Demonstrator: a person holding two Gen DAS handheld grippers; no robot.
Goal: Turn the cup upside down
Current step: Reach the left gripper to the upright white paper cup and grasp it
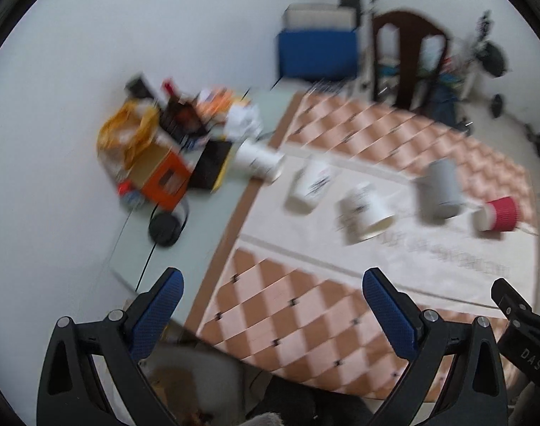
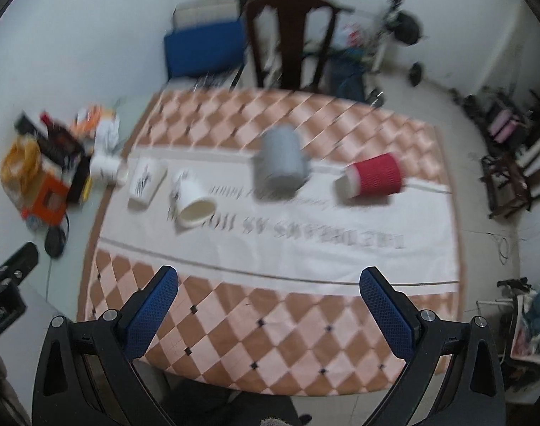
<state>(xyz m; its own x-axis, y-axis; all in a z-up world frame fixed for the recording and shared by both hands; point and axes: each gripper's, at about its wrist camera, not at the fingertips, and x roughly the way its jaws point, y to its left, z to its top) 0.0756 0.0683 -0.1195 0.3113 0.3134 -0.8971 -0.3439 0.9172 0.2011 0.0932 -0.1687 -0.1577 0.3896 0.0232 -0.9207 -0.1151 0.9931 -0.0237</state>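
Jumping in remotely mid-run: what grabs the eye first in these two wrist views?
A row of cups lies across the white band of the checkered cloth; the red ribbed cup at its right end stands out most, on its side with its white mouth facing left. Next to it is the grey mug. Both the left gripper and right gripper are open and holding nothing.

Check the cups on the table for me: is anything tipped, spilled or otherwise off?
Several look tipped: the red ribbed cup, a white cup and another white cup at the cloth's edge seem to lie sideways. Blur hides detail. No spill visible.
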